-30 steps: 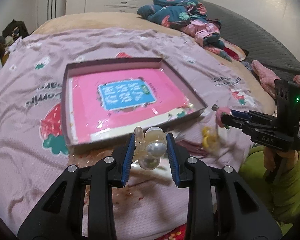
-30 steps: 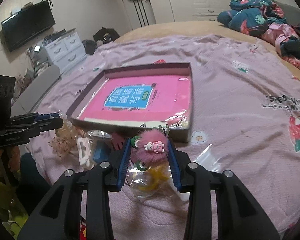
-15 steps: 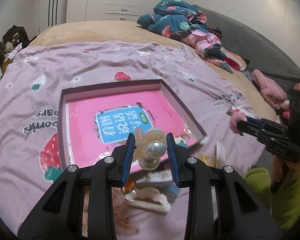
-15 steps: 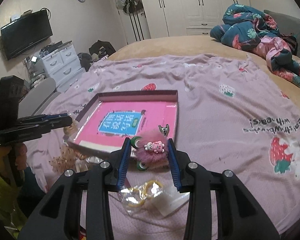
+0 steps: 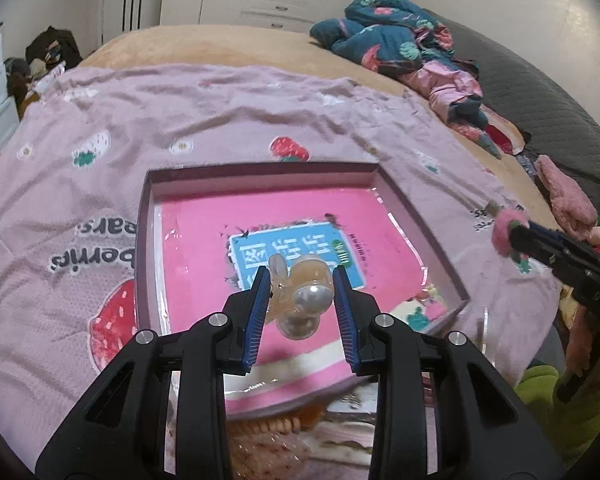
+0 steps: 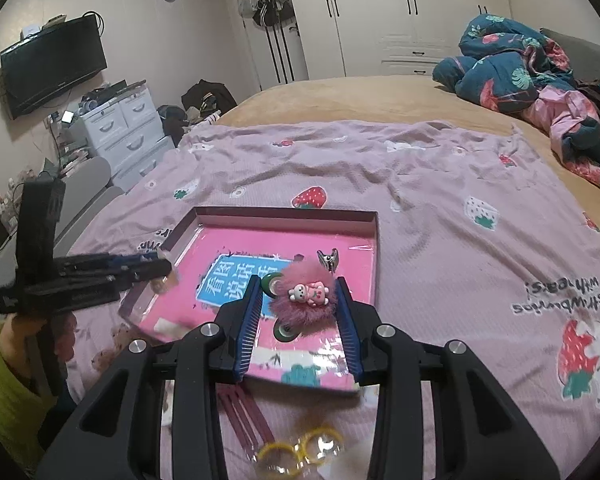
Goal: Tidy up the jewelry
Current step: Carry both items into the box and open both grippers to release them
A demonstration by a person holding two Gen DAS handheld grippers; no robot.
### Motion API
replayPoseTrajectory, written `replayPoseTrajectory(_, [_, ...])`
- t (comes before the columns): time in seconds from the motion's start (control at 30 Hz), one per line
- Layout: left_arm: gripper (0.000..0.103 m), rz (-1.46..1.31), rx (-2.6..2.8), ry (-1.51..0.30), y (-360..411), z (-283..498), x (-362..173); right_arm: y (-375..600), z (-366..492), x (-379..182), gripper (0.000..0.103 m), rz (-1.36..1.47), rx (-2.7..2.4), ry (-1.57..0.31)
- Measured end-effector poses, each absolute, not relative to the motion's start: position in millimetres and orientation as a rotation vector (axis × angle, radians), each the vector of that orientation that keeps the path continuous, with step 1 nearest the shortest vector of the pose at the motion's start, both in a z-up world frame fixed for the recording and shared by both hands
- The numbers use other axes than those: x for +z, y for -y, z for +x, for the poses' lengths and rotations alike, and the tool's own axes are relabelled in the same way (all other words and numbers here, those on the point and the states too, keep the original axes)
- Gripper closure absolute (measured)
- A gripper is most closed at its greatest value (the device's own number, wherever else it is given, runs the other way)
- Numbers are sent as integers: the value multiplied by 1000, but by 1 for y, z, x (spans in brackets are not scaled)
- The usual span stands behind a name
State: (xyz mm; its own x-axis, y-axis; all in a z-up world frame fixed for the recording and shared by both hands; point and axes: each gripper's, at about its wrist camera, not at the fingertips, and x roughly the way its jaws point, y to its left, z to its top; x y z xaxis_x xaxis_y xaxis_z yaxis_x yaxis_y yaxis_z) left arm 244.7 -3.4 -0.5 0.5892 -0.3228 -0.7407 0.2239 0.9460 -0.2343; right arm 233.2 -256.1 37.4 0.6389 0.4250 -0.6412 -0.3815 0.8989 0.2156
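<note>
Above the shallow box (image 5: 142,240) with its pink booklet (image 5: 204,248), the left gripper (image 5: 300,292) clamps what looks like a 2-pearl hair clip (image 5: 304,300), while the right gripper (image 6: 298,300) pinches a fluffy pink pompom clip (image 6: 304,306) over the box's near edge.

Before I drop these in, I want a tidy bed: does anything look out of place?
Yes. Loose pieces lie outside the box on the sheet: yellow rings and dark pink sticks just off its near edge. Nothing looks spilled or broken.
</note>
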Motion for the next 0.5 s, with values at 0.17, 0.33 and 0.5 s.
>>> replayPoseTrajectory(0.17, [79,-131,-303,-928,-1,255,-23,244,256,25,68,60,453,-787])
replayPoseTrajectory(0.33, [79,-120,-276,-940,-7,258,-35,234,270,3,68,46,426,-832])
replayPoseTrajectory(0.5, [79,-125,-262,-941,-15,259,-39,229,279,-24,68,33,384,-887])
